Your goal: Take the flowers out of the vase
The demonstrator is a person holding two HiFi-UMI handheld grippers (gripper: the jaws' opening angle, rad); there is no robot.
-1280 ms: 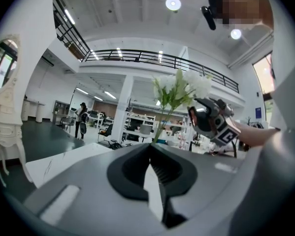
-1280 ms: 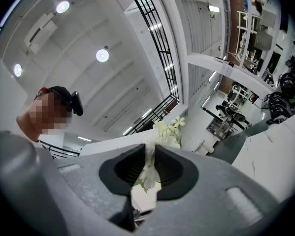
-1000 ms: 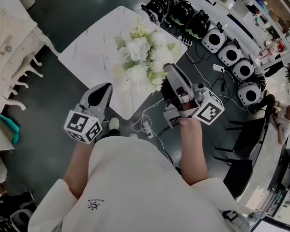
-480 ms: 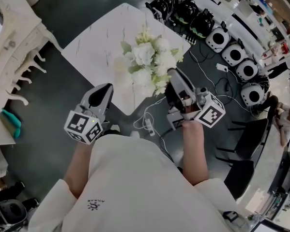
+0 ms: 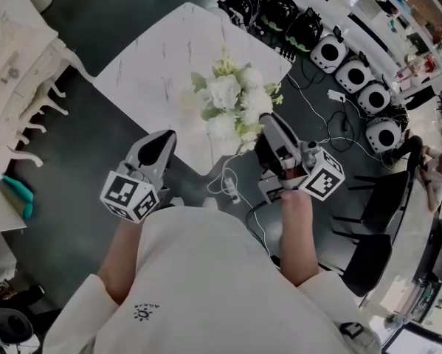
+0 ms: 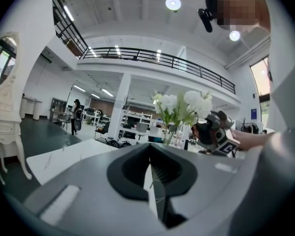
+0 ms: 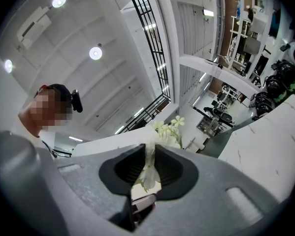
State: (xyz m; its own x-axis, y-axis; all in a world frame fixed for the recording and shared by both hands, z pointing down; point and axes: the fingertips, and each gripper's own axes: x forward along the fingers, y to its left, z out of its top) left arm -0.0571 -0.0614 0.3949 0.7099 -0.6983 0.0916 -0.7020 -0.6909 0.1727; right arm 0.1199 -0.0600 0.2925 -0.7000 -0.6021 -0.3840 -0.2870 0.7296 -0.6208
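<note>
A bunch of white flowers [image 5: 232, 102] with green leaves stands on the white marble table [image 5: 154, 65]; the blooms hide the vase from above. My right gripper [image 5: 268, 122] is at the bunch's right side, shut on a pale flower stalk [image 7: 149, 167] that runs up between its jaws [image 7: 149, 151]. In the left gripper view the flowers [image 6: 181, 104] rise on green stems, with the right gripper [image 6: 213, 132] beside them. My left gripper [image 5: 165, 136] hangs off the table's near corner, shut [image 6: 149, 149] and holding nothing.
Black and white round machines [image 5: 353, 72] line the floor beyond the table's right corner. Cables and a power strip [image 5: 228, 190] lie by the near corner. A black chair [image 5: 368, 234] stands at right, a white carved dresser [image 5: 14, 72] at left.
The right gripper has sunk slightly beside the bunch, still closed on the stalk. The left gripper has stayed where it was.
</note>
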